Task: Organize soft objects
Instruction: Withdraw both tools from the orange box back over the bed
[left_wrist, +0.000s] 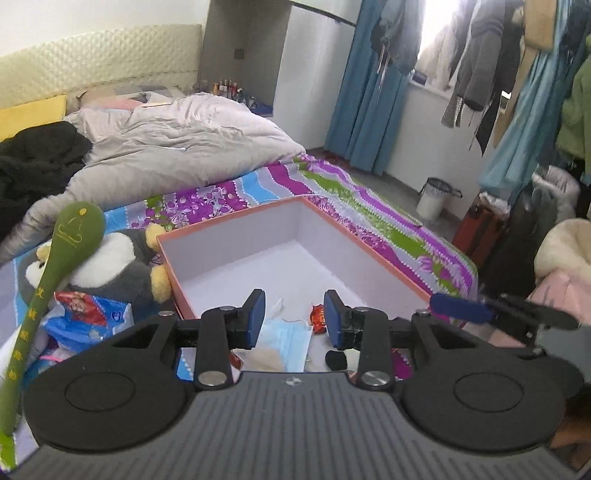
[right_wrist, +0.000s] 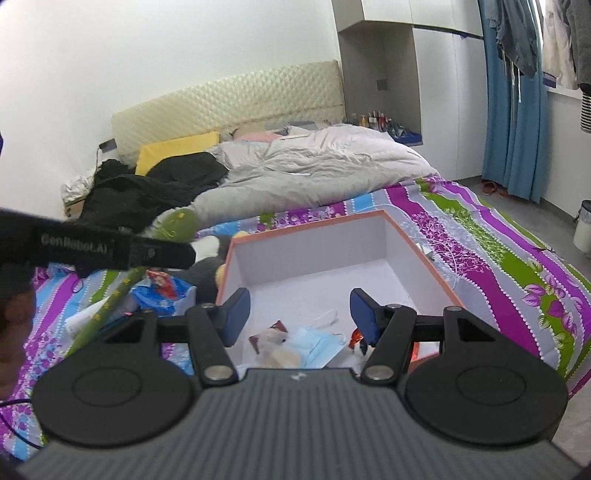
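Orange-rimmed box (left_wrist: 334, 236) with white interior, lying on the bed (left_wrist: 388, 221) over a striped floral sheet. Inside its near end: a blue face mask (left_wrist: 290, 341), a red-wrapped sweet (left_wrist: 317, 316), a pale soft item (right_wrist: 275, 349) and a small black-and-white object (left_wrist: 338, 360), clustered together. Just left of the box: a plush penguin (left_wrist: 122, 266) touching the outer wall, a long green padded mallet (left_wrist: 55, 266) leaning across it, and a blue-and-red plastic packet (left_wrist: 86, 314) in front. Grey duvet (left_wrist: 177, 147) and black clothing (left_wrist: 37, 158) farther back; a white bin (left_wrist: 434, 197) on the floor.

Left tool (left_wrist: 294, 318): poised above the box's near end, fingers parted, holding nothing. Right tool (right_wrist: 300, 314): likewise over the near end above the mask, fingers wide apart and empty. In the right wrist view the left tool's body crosses the frame at left, in front of the mallet.
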